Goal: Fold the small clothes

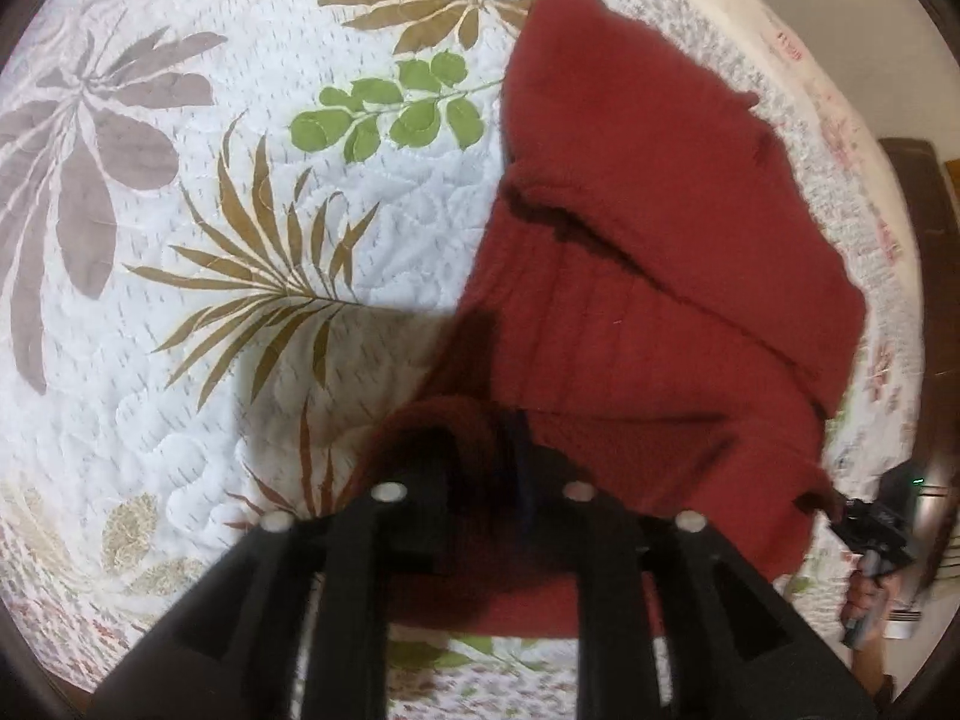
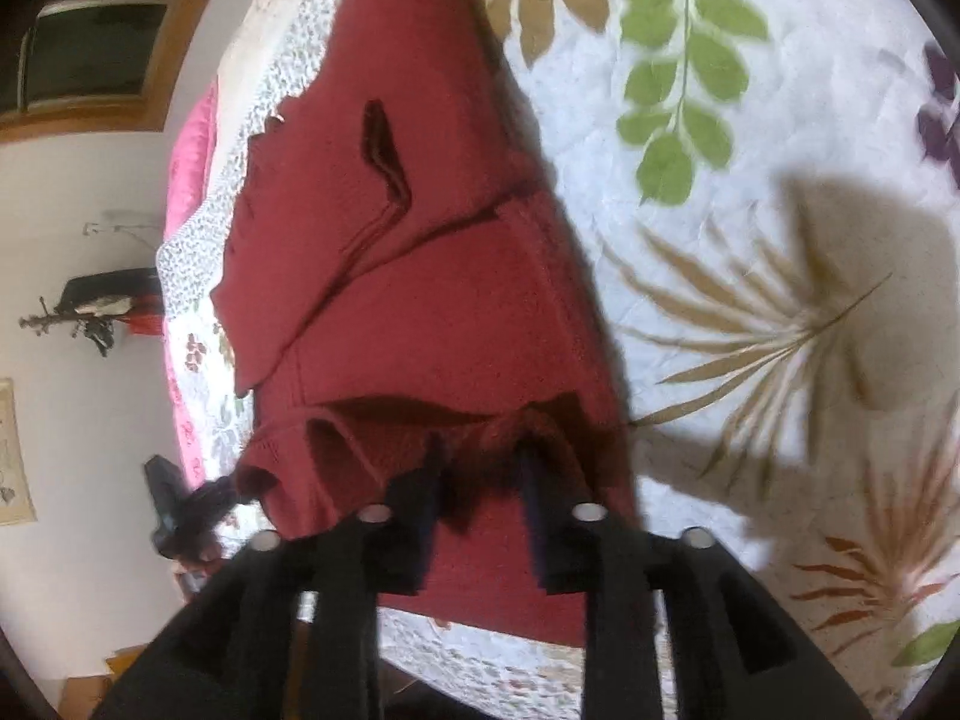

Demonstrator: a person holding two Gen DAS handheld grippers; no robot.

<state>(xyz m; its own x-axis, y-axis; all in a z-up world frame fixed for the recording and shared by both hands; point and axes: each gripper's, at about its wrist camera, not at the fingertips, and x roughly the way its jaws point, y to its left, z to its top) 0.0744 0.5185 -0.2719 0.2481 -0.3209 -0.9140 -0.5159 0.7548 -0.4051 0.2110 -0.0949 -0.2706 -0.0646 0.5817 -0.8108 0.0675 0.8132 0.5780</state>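
A dark red knit garment (image 1: 660,252) (image 2: 420,312) lies partly folded on a leaf-printed quilt (image 1: 240,252) (image 2: 750,252), with its near edge lifted. My left gripper (image 1: 483,450) is shut on a bunched corner of that edge. In the right wrist view the left gripper (image 2: 198,504) shows at the garment's left corner. My right gripper (image 2: 480,462) is shut on the other bunched corner. The left wrist view shows the right gripper (image 1: 864,525) at the cloth's right tip, held by a hand (image 1: 864,594). A sleeve fold crosses the garment's upper half.
The quilt covers a bed whose far edge runs beside the garment. A pink cloth (image 2: 192,162) lies along that edge. Beyond it are a white wall, a wood-framed window (image 2: 90,60) and dark furniture (image 1: 924,252). Open quilt spreads on the other side.
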